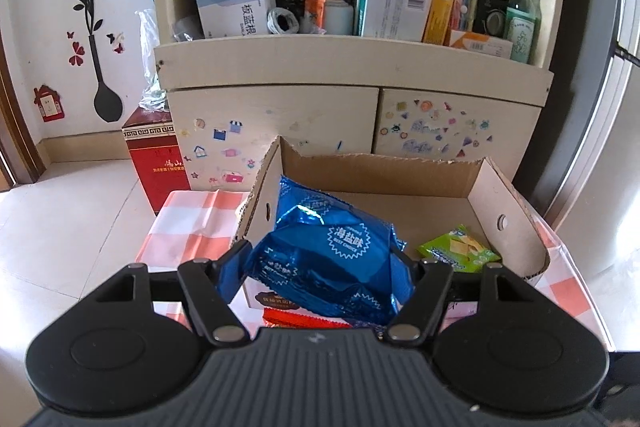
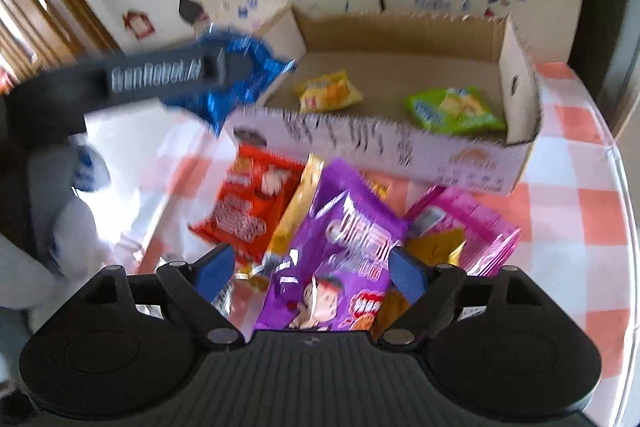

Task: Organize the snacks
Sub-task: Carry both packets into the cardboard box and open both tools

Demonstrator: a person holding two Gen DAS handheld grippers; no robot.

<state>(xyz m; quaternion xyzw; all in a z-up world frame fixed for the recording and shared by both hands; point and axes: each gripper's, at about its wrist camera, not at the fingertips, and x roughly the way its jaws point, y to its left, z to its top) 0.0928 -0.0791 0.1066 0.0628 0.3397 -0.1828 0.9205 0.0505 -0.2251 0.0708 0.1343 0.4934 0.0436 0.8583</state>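
Fingers of the left gripper (image 1: 322, 259) are clenched on the blue snack bag (image 1: 332, 251), one finger on each side of it. We note the bag is held above the near-left corner of the cardboard box (image 1: 508, 211), its long axis running away from the fingers and tilted up-left.

Box floor lies just ahead of and below these fingers; a green packet (image 1: 460, 251) sits ahead-right, and the right view shows a yellow packet (image 2: 328, 91) inside too.

Right gripper (image 2: 310, 273) fingers are spread, grasping nothing, the purple bag (image 2: 340, 251) between them on the desk (image 2: 576, 187). That view is blurred.

Our judgement: the left side is nearer the box; release calls for a short advance over the wall.
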